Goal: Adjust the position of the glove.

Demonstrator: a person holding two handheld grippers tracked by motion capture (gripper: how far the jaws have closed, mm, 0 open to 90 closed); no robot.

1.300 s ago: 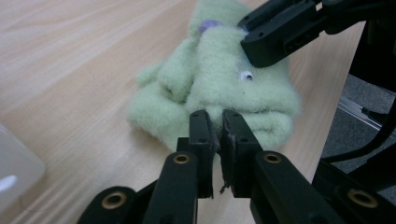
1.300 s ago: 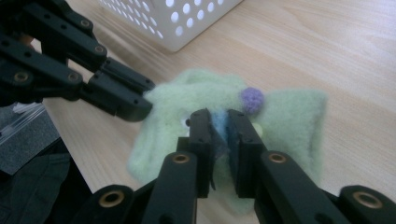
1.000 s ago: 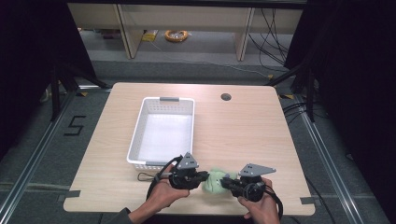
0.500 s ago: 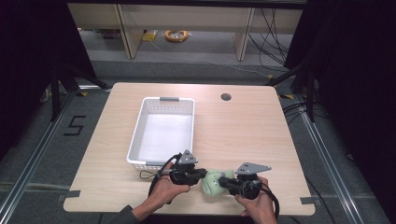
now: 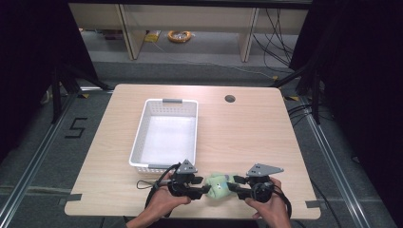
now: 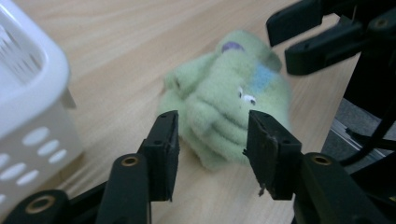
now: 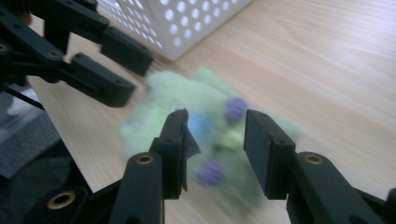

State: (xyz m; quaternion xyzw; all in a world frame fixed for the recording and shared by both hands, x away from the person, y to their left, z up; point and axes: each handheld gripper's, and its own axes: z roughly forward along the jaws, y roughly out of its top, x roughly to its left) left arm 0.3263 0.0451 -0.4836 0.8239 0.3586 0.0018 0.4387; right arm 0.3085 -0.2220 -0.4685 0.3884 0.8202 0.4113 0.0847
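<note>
Toy: A soft green toy (image 5: 218, 184) lay on the tabletop (image 5: 247, 137), near the front edge, between the two grippers. It had blue and purple spots and small eyes. In the right gripper view it looked blurry.

Left gripper: The left gripper (image 5: 204, 189) was at the toy's left side, held in the person's left hand (image 5: 161, 205). Its jaws had just been opening. In the left gripper view (image 6: 212, 147) they stood apart, and the near end of the toy (image 6: 229, 100) sat between them. The pads did not press on the toy.

Right gripper: The right gripper (image 5: 234, 183) was at the toy's right side, held in the right hand (image 5: 272, 211). Its jaws had just been opening too. In the right gripper view (image 7: 215, 149) they stood apart with the toy (image 7: 205, 135) between them, and the pads did not squeeze it.

Basket: A white basket (image 5: 139, 142) with holes in its walls stood on the tabletop just behind the left gripper. The toy was outside it, near its front corner.

Tabletop: It was light wood, with a small round hole (image 5: 230, 99) near the back edge.
</note>
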